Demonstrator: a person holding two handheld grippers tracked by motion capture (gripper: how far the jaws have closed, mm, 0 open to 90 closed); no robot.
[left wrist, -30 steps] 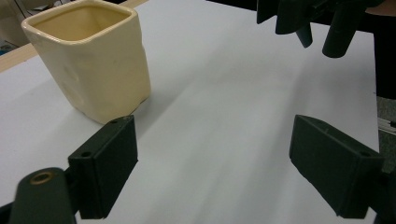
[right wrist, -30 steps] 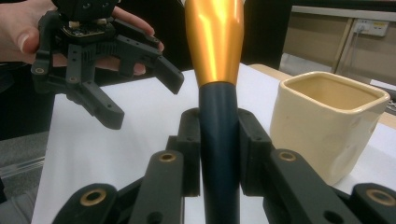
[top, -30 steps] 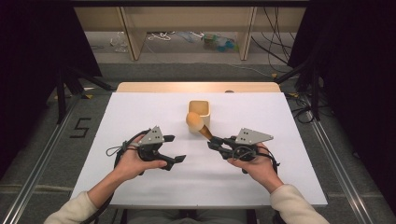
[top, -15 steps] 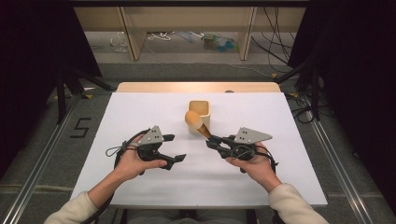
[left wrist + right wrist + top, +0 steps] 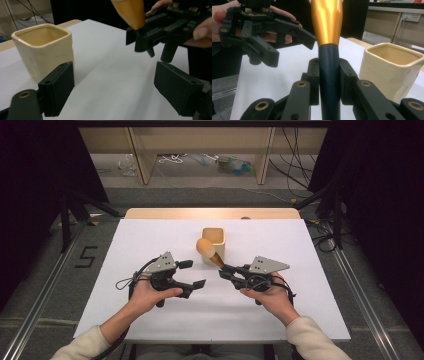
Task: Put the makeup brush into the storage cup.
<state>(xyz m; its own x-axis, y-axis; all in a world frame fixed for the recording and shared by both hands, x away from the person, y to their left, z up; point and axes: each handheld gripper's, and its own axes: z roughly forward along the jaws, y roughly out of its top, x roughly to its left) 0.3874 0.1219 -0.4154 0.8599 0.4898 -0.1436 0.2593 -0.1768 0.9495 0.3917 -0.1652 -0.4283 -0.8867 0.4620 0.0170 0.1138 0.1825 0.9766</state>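
R gripper [image 5: 223, 270] is clamping the dark handle of an orange spoon-like tool [image 5: 206, 248], its round head rising just ahead & up, over the near rim of the cream cup [image 5: 218, 240]. L gripper [image 5: 194, 273] is hovering w/ jaws wide, nothing btwn; cup ahead of it.

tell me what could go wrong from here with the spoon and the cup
The right gripper clamps only the dark handle end of the wooden spoon, so the heavy bowl end could pivot or slip in the jaws. The spoon hangs close beside the cream cup; a careless swing might knock the cup over. The open left gripper sits near and could bump the spoon.
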